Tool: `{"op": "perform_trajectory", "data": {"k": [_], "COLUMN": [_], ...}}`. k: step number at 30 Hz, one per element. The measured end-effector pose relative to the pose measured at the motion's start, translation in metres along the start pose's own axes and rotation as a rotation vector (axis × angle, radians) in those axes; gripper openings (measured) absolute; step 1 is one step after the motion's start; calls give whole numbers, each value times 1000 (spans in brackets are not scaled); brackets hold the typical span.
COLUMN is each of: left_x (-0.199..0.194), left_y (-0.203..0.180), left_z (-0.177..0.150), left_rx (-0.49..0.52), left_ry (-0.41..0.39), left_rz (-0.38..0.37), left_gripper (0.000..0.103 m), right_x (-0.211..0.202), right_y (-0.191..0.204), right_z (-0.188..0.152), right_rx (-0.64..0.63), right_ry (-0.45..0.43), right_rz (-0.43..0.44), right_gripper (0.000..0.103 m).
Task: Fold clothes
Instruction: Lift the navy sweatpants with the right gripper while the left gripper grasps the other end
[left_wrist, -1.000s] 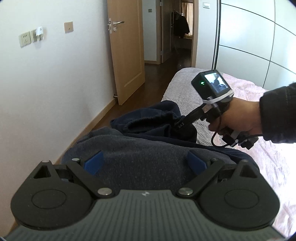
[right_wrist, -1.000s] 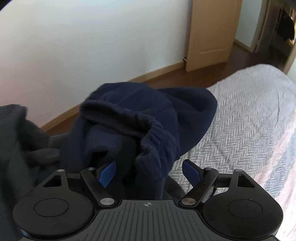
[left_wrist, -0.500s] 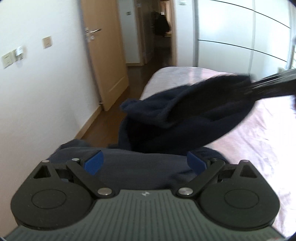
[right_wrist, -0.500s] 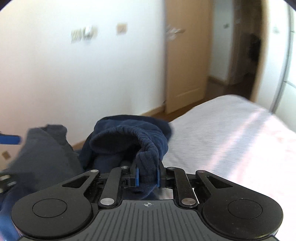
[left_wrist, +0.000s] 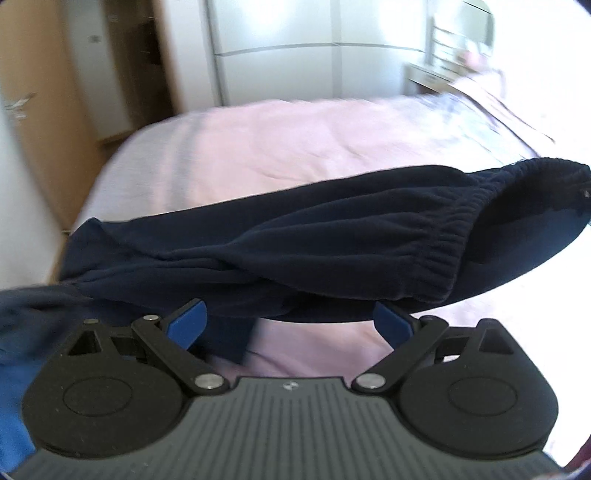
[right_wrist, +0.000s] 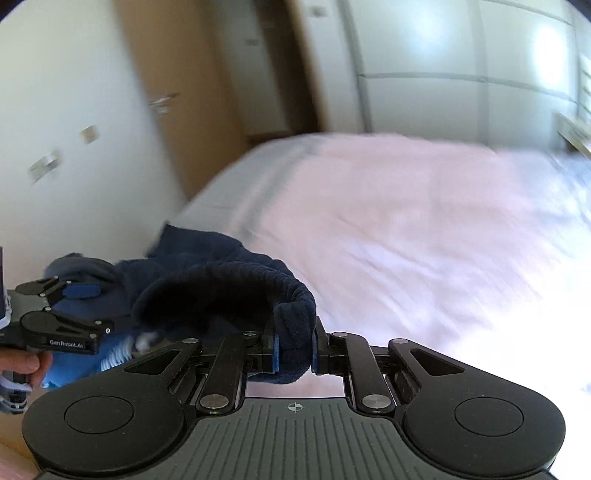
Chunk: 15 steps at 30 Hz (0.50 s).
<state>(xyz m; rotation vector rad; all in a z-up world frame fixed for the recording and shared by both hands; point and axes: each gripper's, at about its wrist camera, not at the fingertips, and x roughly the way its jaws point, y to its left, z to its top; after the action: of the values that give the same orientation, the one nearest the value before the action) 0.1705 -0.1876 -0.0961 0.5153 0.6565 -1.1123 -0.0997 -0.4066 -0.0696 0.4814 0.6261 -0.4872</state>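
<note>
Right wrist: right tool (right_wrist: 293, 352) now lifts navy garment (right_wrist: 221, 291) over bed (right_wrist: 406, 221).

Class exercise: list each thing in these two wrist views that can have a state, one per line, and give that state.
Left gripper: open, holding nothing.
Right gripper: shut on the waistband.
Navy garment: unfolded, lifted and stretched above the bed.
Waistband: elastic, gathered, clamped between the blue pads.
Bed: covered with a pink sheet.
Wooden door: blurred; open or shut unclear.
</note>
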Motion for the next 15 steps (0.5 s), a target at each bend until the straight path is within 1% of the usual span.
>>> {"op": "perform_trajectory", "data": {"k": [3, 7, 10, 11, 13, 15], "left_x": [3, 7, 7, 7, 6, 5], "left_y": [-59, -135, -168, -177, -201, -225], "left_z": [-8, -18, -16, -13, -11, -13], "left_rx": [41, 96, 160, 188, 255, 346], "left_ry": [32, 74, 89, 86, 79, 61], "left_rz": [-61, -142, -208, -238, -303, -387], "left_gripper": [96, 95, 95, 95, 95, 95], "right_x": [-50, -114, -157, -170, -191, -206], "right_y": [-57, -130, -177, -189, -205, -213], "right_z": [-35, -66, -91, -100, -116, -125], "right_rx": [104, 175, 250, 293, 373, 407], "right_ry": [5, 11, 10, 5, -1, 0], "right_rz": [-80, -249, -369, -391, -406, -406], "right_gripper": [13, 13, 13, 13, 13, 13]}}
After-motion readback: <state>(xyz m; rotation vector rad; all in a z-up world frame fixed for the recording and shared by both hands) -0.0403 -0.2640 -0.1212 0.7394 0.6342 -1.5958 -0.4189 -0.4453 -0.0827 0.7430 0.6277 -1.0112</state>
